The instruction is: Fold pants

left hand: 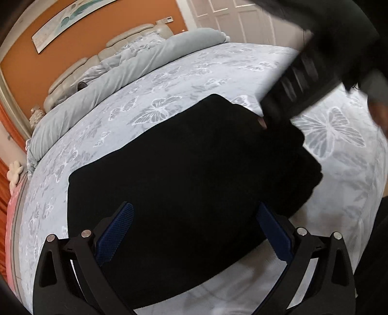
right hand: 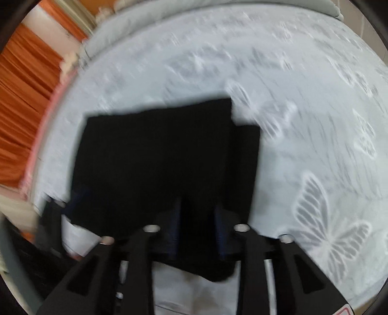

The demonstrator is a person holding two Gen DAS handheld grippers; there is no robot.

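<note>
Butterfly-print bed (left hand: 218, 72) bears folded black pants (left hand: 181, 169); left gripper (left hand: 194, 232) fingers wide, right gripper (right hand: 197, 232) narrow.

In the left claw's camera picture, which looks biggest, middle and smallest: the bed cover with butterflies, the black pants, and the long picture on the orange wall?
1. Butterfly bed cover, the biggest.
2. Black pants.
3. Wall picture, the smallest. It hangs far from the camera, so it may really be bigger than it looks here.

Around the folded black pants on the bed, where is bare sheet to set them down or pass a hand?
Bare butterfly sheet lies right of the black pants, and between them and the rolled grey duvet. It is crowded at the pants' near edge, where the left gripper and right gripper hover.
</note>
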